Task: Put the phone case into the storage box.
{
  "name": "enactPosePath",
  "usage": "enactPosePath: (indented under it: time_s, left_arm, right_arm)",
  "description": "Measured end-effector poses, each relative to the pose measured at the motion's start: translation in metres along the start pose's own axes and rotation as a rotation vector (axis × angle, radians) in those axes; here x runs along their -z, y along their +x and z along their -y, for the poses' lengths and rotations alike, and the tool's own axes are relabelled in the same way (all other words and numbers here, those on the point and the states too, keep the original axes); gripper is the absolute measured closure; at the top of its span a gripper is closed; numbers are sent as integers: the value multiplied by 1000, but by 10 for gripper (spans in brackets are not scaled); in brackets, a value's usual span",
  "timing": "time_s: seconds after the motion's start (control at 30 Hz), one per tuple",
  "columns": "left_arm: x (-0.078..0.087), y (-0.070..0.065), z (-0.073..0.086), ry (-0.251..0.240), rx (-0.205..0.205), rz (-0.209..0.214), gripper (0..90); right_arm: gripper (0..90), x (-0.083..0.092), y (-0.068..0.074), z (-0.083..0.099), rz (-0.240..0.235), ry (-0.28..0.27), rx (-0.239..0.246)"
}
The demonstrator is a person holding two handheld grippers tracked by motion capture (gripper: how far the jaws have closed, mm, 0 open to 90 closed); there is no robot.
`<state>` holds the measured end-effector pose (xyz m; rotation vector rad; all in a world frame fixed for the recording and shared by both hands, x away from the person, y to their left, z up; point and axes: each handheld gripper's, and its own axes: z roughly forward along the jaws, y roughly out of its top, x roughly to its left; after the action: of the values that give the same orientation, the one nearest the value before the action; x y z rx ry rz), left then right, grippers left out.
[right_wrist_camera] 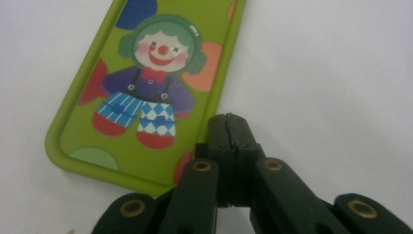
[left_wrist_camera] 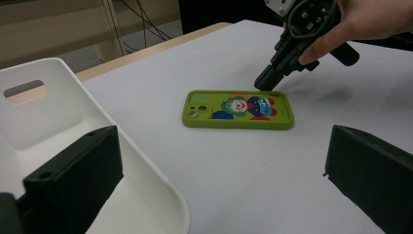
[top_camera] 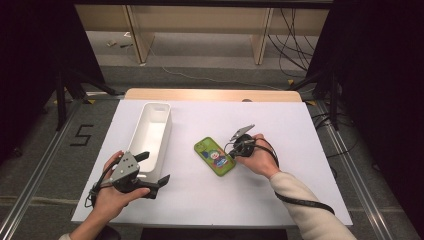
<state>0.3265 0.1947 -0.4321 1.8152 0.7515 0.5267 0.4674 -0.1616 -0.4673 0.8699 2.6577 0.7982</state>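
Observation:
A green phone case (top_camera: 215, 156) printed with a clown lies flat on the white table top, picture side up (right_wrist_camera: 146, 87). My right gripper (top_camera: 232, 151) points down at the case's right long edge, near its bottom corner. Its jaws stand together with nothing between them (right_wrist_camera: 229, 124), the tip right against the edge; I cannot tell whether it touches. In the left gripper view the right gripper (left_wrist_camera: 267, 82) comes down behind the case (left_wrist_camera: 238, 109). My left gripper (top_camera: 152, 168) is open and empty (left_wrist_camera: 219, 146), one jaw over the white bin's near end, the other over the table.
A long white plastic bin (top_camera: 156, 105) with a handle slot (left_wrist_camera: 25, 90) stands empty left of the case. A white sheet (top_camera: 280, 125) covers the table. Cables lie on the floor beyond the far edge.

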Motion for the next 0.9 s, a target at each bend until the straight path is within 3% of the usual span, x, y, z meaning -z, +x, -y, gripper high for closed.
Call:
enactPosePath:
  time_s: [0.2, 0.27, 0.3, 0.37, 0.43, 0.53, 0.67, 0.9]
  left_arm:
    - [0, 0, 0, -1, 1, 3, 0]
    - [0, 0, 0, -1, 1, 2, 0]
    - [0, 0, 0, -1, 1, 2, 0]
    - [-1, 0, 0, 0, 1, 2, 0]
    - [0, 0, 0, -1, 2, 2, 0]
    - [0, 0, 0, 0, 2, 2, 0]
    - [0, 0, 0, -3, 4, 2, 0]
    - [0, 0, 0, -4, 4, 4, 0]
  right_arm:
    - [725, 7, -2, -8, -3, -68, -58]
    - [605, 8, 0, -13, -16, -83, -81]
    - [488, 7, 2, -17, -11, -71, -94]
    - [341, 6, 5, -23, 2, -50, -111]
    - [220, 4, 8, -31, -5, -14, -95]
    - [110, -1, 15, -44, -13, 36, -94]
    - [38, -9, 19, -52, -2, 92, -106]
    - [18, -21, 25, -62, 10, 179, -113]
